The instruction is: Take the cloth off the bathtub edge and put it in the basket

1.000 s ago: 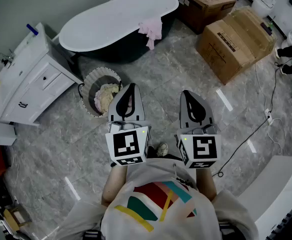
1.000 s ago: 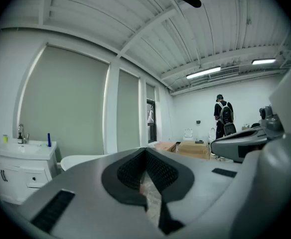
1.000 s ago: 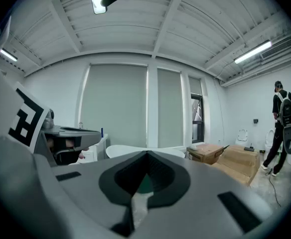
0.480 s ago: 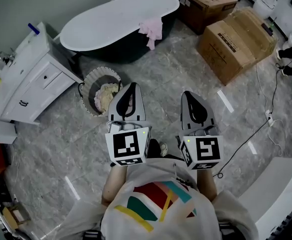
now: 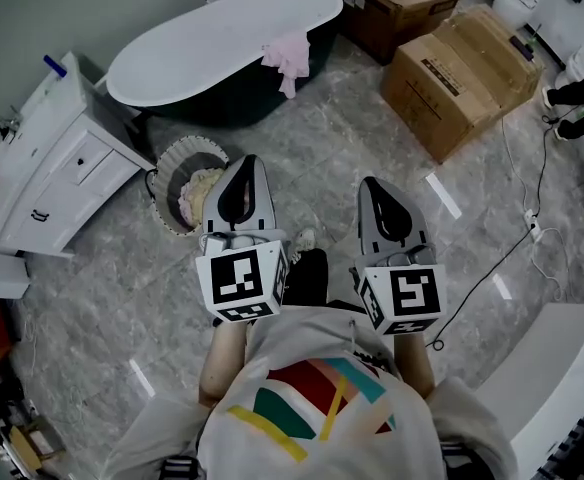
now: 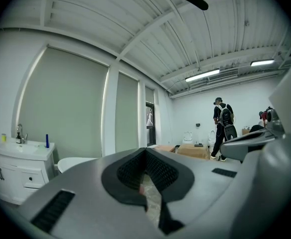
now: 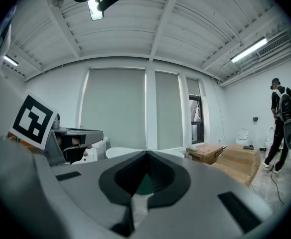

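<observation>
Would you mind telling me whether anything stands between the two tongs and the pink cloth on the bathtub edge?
Nothing visible does: only bare floor lies between the left tongs, the right tongs and the pink cloth hanging over the bathtub edge. The basket sits left of that path, the cardboard boxes right of it.

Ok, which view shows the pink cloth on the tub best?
The head view: the pink cloth hangs in plain sight over the bathtub rim. Both gripper views catch only a bit of the bathtub; no cloth can be made out there.

Overhead and two level views share the bathtub [image 5: 222, 30].
</observation>
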Tool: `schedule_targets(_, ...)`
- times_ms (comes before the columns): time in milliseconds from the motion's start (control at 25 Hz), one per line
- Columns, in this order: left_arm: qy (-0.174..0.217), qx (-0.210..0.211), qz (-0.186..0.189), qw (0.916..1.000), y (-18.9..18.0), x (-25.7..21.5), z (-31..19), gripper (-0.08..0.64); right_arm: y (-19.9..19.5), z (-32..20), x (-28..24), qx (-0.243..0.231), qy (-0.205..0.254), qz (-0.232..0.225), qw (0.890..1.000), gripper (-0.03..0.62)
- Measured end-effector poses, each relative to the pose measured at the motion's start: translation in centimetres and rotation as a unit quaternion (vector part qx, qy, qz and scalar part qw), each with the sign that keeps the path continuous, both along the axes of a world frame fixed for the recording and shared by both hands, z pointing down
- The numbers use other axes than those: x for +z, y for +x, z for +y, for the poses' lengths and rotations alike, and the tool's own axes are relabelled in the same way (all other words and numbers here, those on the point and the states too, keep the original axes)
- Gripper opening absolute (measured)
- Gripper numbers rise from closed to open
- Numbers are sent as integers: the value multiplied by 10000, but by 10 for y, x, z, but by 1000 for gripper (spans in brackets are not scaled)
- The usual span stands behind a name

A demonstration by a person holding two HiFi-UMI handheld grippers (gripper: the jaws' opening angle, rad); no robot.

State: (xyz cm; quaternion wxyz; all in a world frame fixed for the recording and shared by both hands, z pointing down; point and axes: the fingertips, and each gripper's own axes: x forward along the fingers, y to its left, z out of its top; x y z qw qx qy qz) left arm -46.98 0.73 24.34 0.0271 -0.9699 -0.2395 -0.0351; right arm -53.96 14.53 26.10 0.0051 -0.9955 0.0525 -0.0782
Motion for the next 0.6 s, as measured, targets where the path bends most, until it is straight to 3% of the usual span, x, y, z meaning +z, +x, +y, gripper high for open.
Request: schedule_targets(600,-109,-184,216,9995,41,30,21,17,37,23,35,-193,-26,166,9997,11)
